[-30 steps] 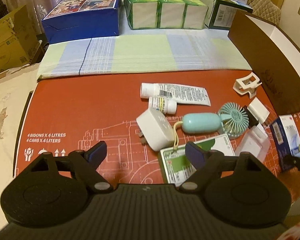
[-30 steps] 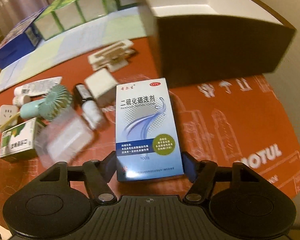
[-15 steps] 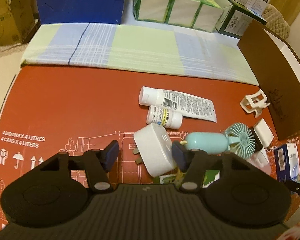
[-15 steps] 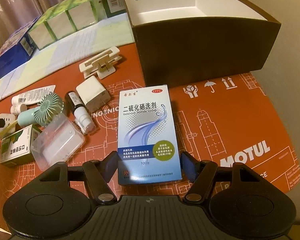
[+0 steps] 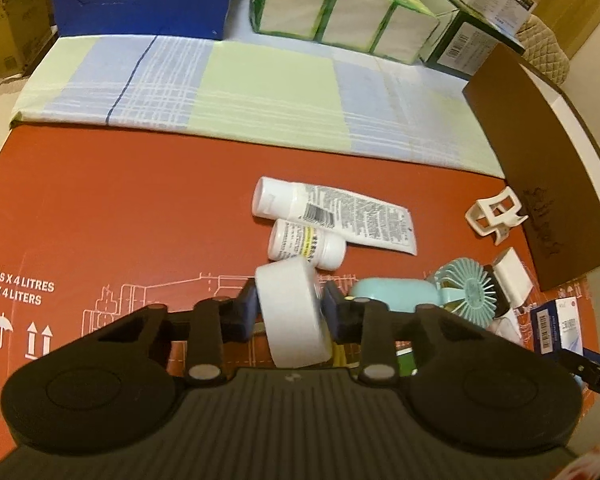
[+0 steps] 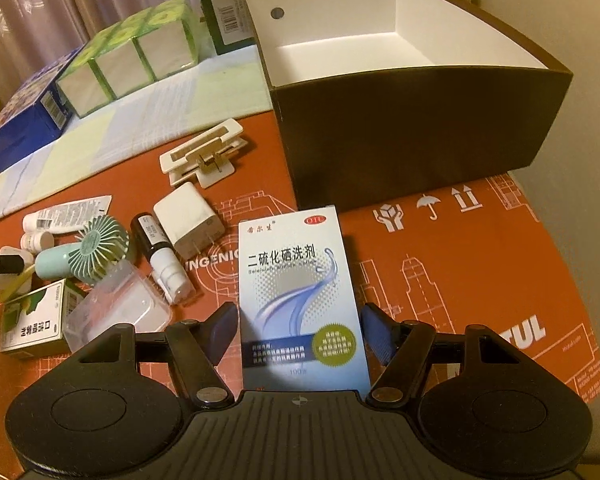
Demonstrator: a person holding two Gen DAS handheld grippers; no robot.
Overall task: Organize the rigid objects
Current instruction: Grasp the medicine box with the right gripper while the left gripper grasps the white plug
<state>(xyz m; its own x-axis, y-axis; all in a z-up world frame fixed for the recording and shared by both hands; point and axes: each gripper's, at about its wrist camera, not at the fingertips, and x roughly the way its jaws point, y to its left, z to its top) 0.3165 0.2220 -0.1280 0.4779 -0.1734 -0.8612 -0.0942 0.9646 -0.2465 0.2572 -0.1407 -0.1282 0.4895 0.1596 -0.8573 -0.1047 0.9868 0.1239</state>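
In the left wrist view my left gripper point(image 5: 290, 312) has its jaws closing tight on a white plug adapter point(image 5: 294, 316); both pads press on its sides and it stands on edge between them. Just beyond it lie a small white bottle point(image 5: 304, 244) and a white tube point(image 5: 340, 216). A teal hand fan point(image 5: 460, 292) lies to the right. In the right wrist view my right gripper point(image 6: 300, 336) is shut on a blue medicine box point(image 6: 300, 292), held flat above the red mat. The brown storage box point(image 6: 420, 136), white inside, stands open just beyond it.
Left of the blue box lie a white charger point(image 6: 188, 220), a spray bottle point(image 6: 160, 256), a clear plastic case point(image 6: 116, 308), a green-and-white carton point(image 6: 32, 324) and a cream hair clip point(image 6: 204, 156). Tissue packs point(image 5: 340, 4) and a blue carton point(image 5: 140, 0) stand behind a plaid cloth point(image 5: 260, 92).
My left gripper moved forward and down over the white adapter and shut on it, tipping it onto its edge. The right gripper kept the blue box and barely moved.
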